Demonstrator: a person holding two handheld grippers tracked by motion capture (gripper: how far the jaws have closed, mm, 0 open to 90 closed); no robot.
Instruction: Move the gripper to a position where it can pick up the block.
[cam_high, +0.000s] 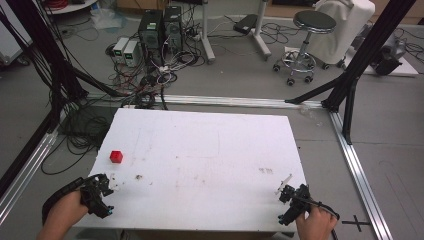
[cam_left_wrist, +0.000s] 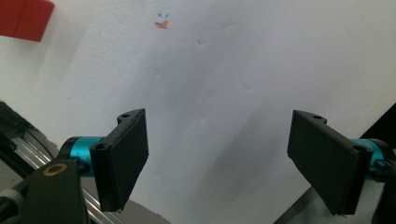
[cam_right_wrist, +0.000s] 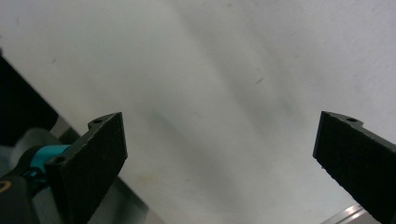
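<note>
A small red cube (cam_high: 116, 156) sits on the white table top (cam_high: 210, 150) near its left edge; a corner of the red cube (cam_left_wrist: 23, 17) shows at the top left of the left gripper view. My left gripper (cam_high: 104, 195) hovers at the table's front left corner, a little nearer than the cube, open with nothing between its jaws (cam_left_wrist: 217, 158). My right gripper (cam_high: 289, 202) is at the front right corner, open wide over bare table (cam_right_wrist: 219, 158).
Small dark marks (cam_high: 138, 177) dot the table near the left gripper, and a red-and-blue mark (cam_left_wrist: 162, 20) lies ahead of it. Black frame posts (cam_high: 365, 50), cables, computer boxes (cam_high: 160, 27) and a stool (cam_high: 306, 40) stand on the floor beyond the table.
</note>
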